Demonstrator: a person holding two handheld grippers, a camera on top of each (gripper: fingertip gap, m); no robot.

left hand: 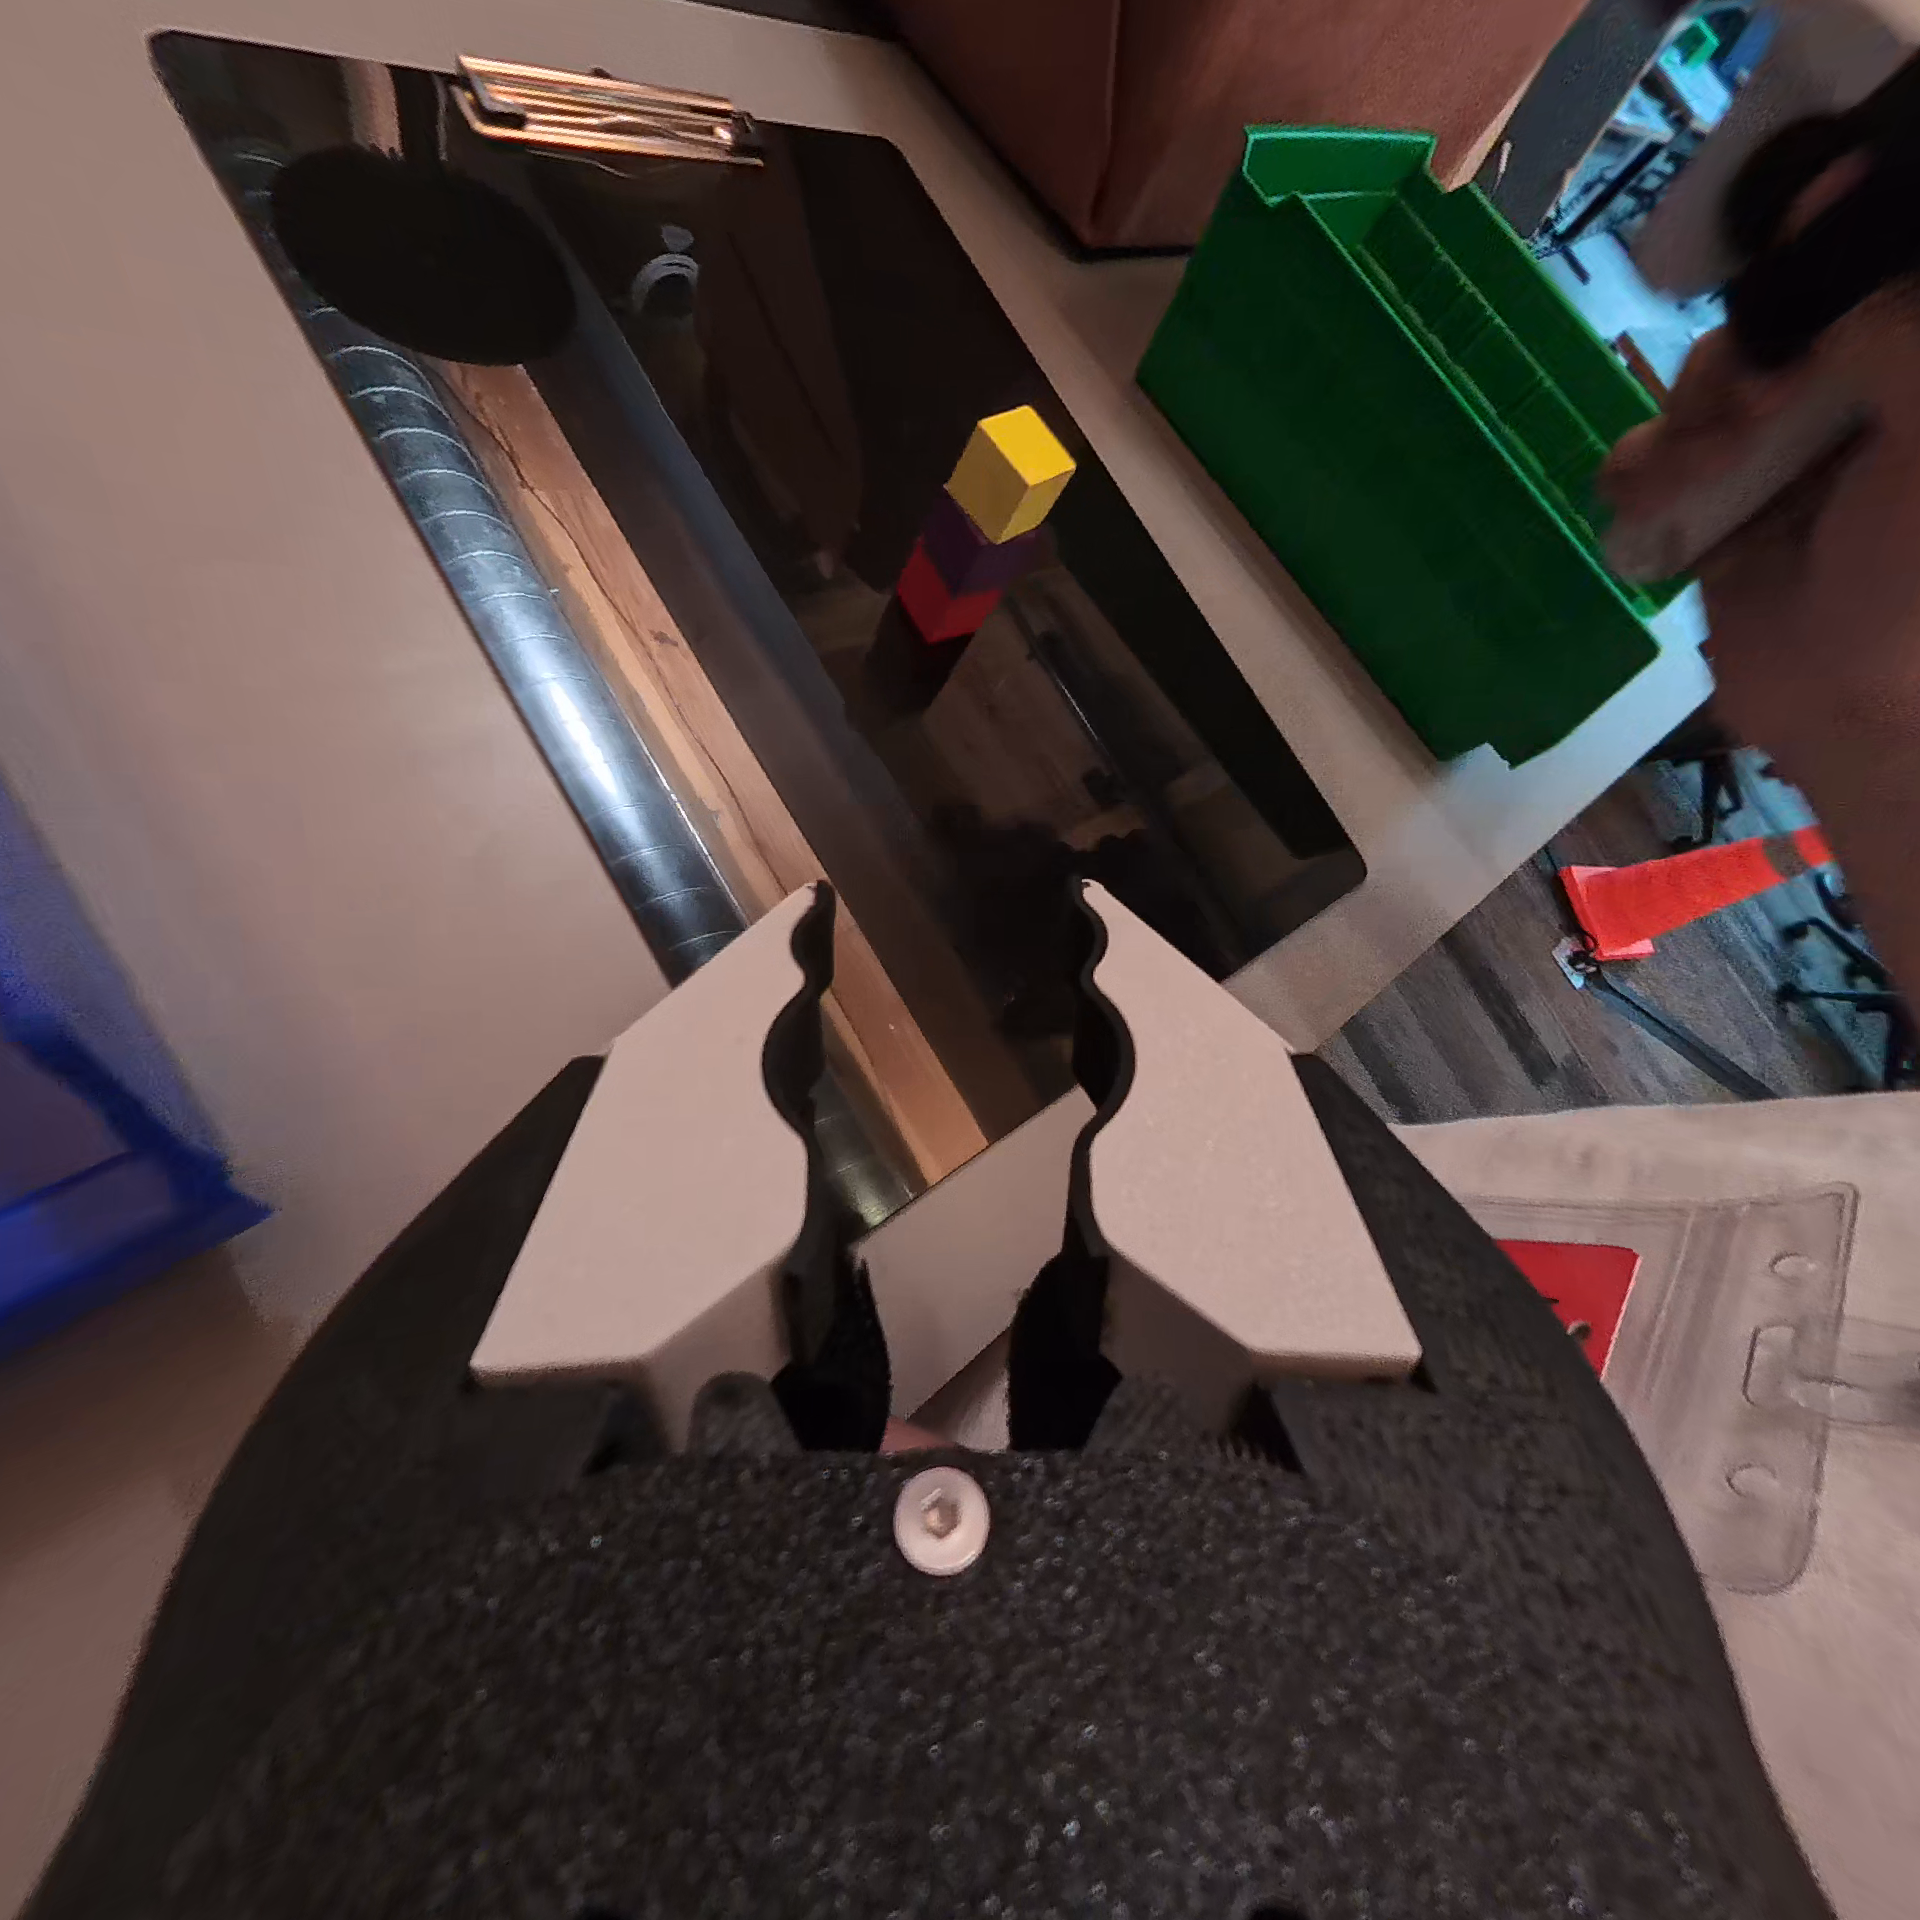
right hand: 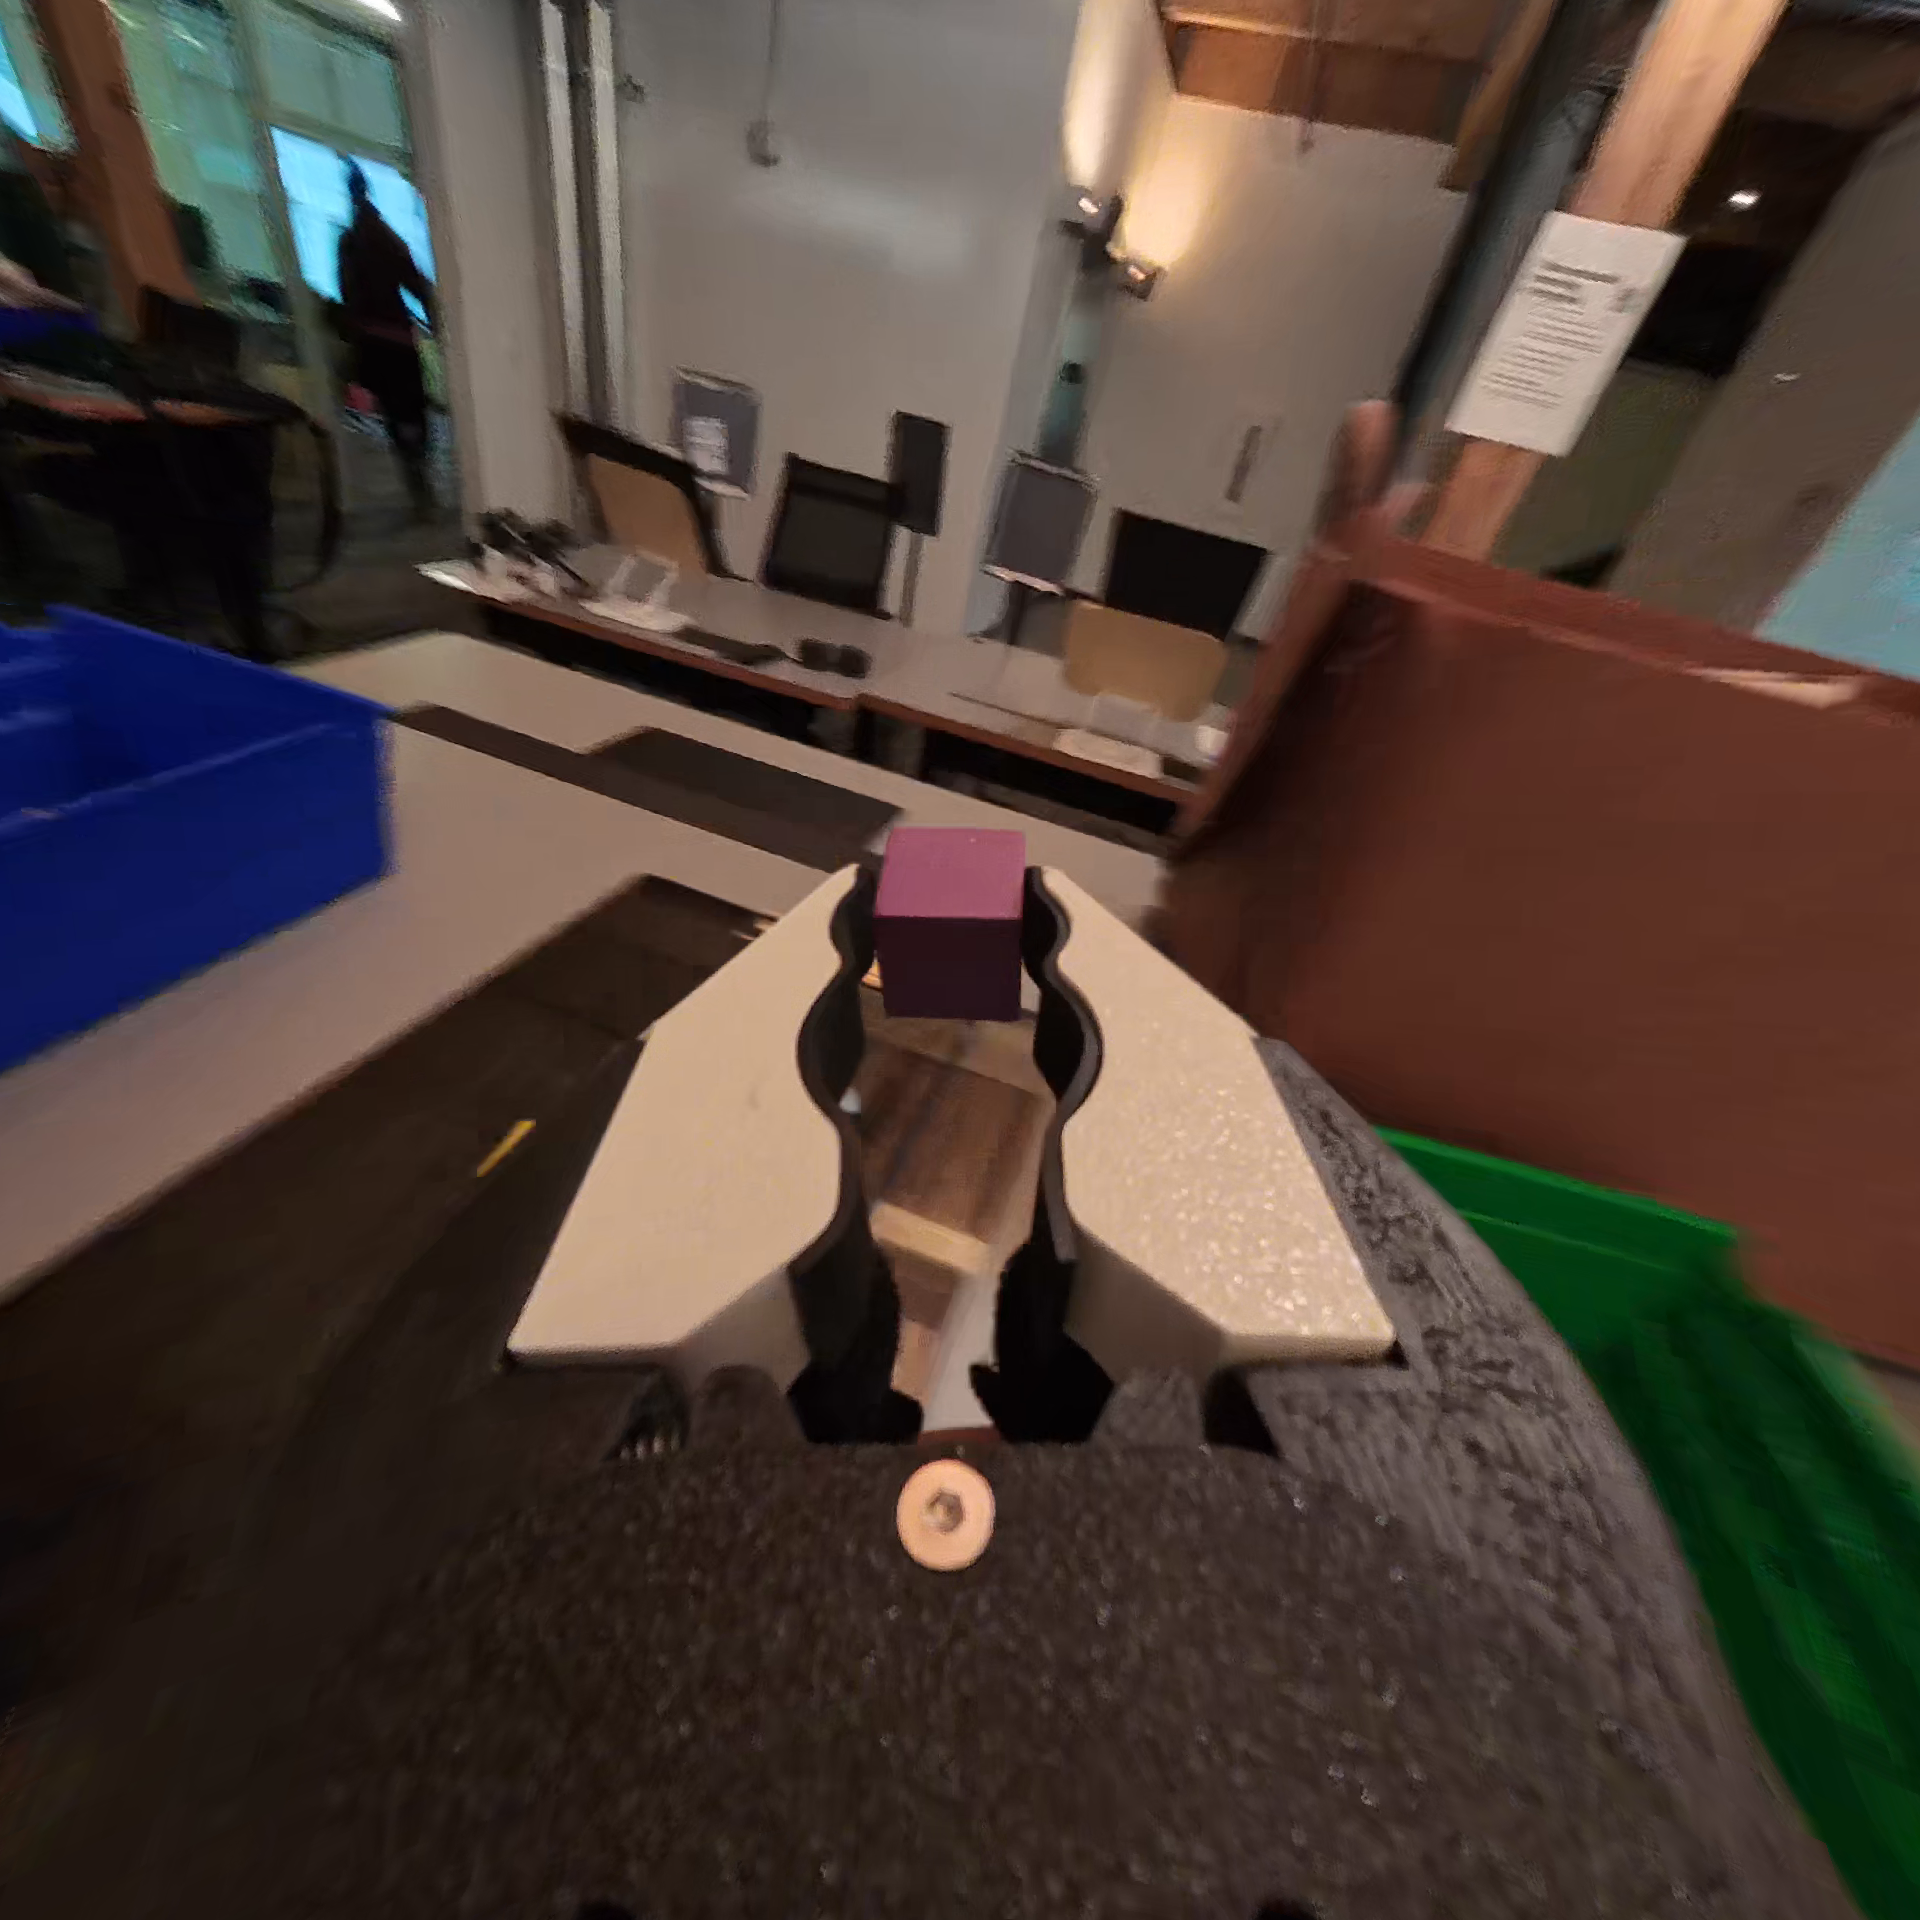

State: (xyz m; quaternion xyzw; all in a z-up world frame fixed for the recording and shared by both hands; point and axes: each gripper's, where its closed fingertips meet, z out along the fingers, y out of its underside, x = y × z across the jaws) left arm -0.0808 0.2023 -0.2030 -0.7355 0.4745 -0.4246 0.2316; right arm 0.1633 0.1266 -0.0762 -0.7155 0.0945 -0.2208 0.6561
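In the left wrist view a mirror-like clipboard (left hand: 623,520) lies on a pale table. On it stands a small stack: a red cube (left hand: 940,608) at the bottom, a purple cube (left hand: 971,556) in the middle and a yellow cube (left hand: 1013,473) on top. My left gripper (left hand: 951,899) is open and empty, above the clipboard's near edge and short of the stack. In the right wrist view my right gripper (right hand: 951,904) is shut on a purple cube (right hand: 948,961), held at the fingertips above the clipboard (right hand: 416,1195).
A green bin (left hand: 1382,468) stands right of the clipboard with a blurred hand (left hand: 1766,520) at its rim. A blue bin (left hand: 73,1143) is at the left, a brown box (left hand: 1195,104) behind. A clear badge holder (left hand: 1714,1351) lies near right. The table's edge is beyond the green bin.
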